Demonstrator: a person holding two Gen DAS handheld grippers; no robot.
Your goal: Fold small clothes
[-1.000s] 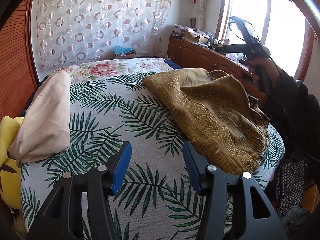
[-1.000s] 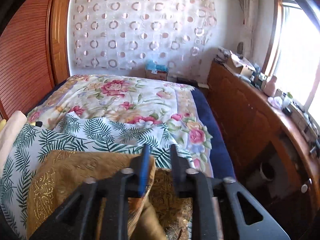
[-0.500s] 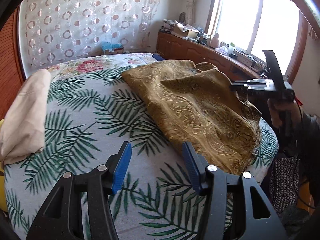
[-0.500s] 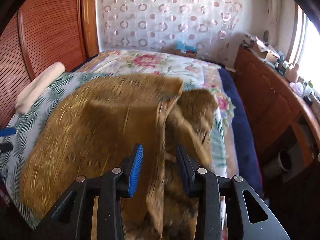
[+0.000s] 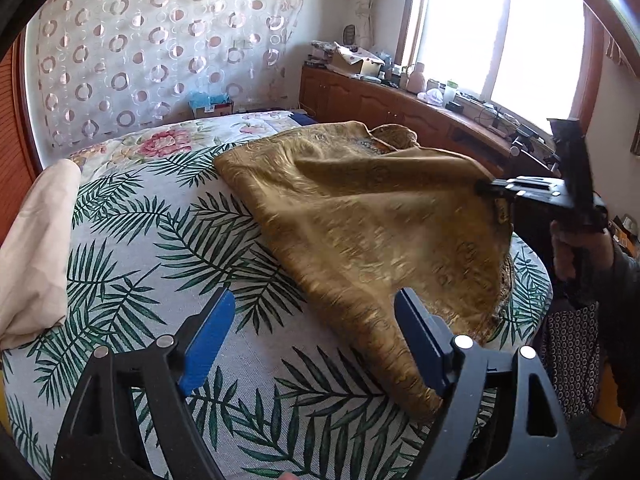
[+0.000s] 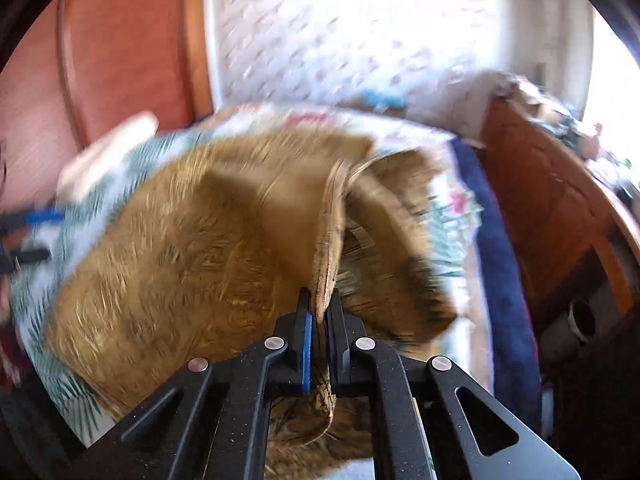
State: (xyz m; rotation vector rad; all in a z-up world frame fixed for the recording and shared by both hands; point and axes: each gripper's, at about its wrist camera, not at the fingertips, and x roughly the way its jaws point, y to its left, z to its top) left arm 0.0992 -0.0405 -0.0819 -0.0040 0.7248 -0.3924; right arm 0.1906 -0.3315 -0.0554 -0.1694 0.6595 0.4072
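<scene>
A: Right gripper (image 6: 318, 312) now clamped on an edge of the gold patterned garment (image 5: 360, 232) — a moment ago only straddling it, apart

B: And lifting — that edge raised off the palm-leaf bedspread (image 5: 168, 240), the rest of the cloth draped across the bed's right side

A: Left gripper (image 5: 308, 336) opening wider, nothing between the blue pads (image 5: 206, 340), hovering just beside the near corner

B: Probably set to take that corner next; fold not yet started — beige cloth (image 5: 40, 240) untouched at the left
</scene>
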